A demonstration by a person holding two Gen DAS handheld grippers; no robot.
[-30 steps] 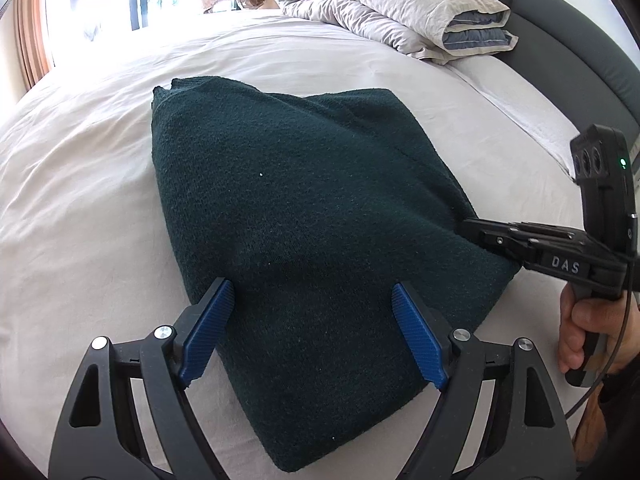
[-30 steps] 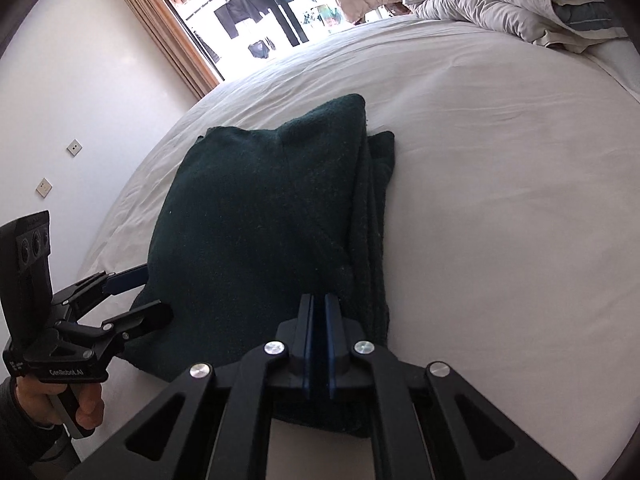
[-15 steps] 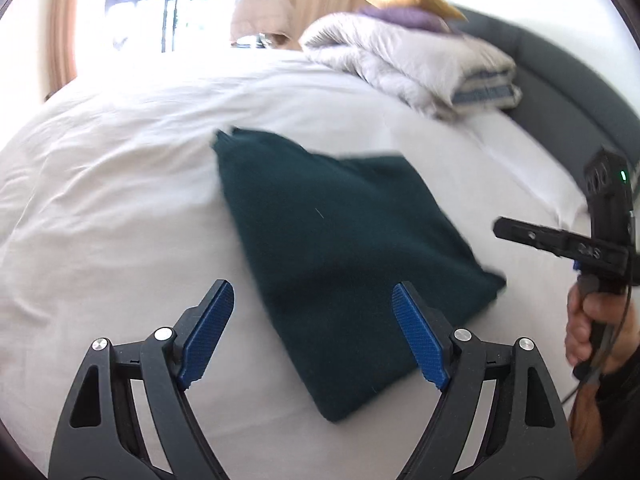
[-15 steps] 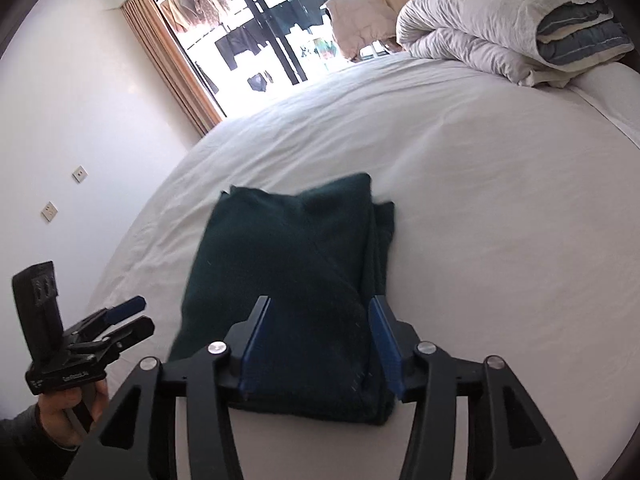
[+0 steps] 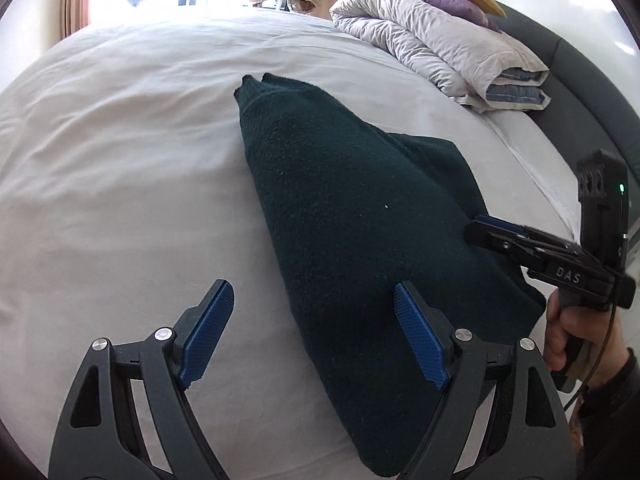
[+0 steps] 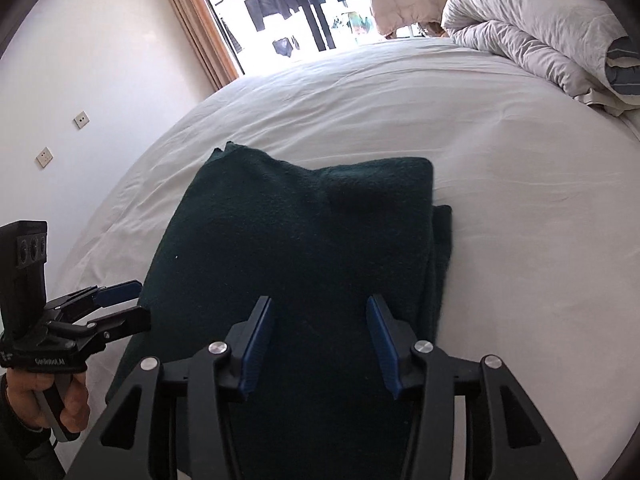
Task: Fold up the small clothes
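Observation:
A dark green fleece garment (image 5: 360, 240) lies folded into a thick rectangle on the white bed; it also shows in the right wrist view (image 6: 304, 248). My left gripper (image 5: 312, 324) is open and empty, hovering over the garment's near left edge, right finger above the cloth, left finger above the sheet. It also shows at the left of the right wrist view (image 6: 120, 304). My right gripper (image 6: 318, 344) is open and empty just above the garment's near end. In the left wrist view it (image 5: 486, 228) sits at the garment's right edge.
The white sheet (image 6: 500, 200) spreads wide around the garment. A rolled grey duvet (image 5: 440, 56) with pillows lies at the head of the bed by the dark headboard (image 5: 592, 92). A bright window with curtains (image 6: 304, 8) stands beyond the far edge.
My right gripper was shut on the garment's edge, then opened and let go. Both grippers pulled back and then came close over the garment again; the left stayed open.

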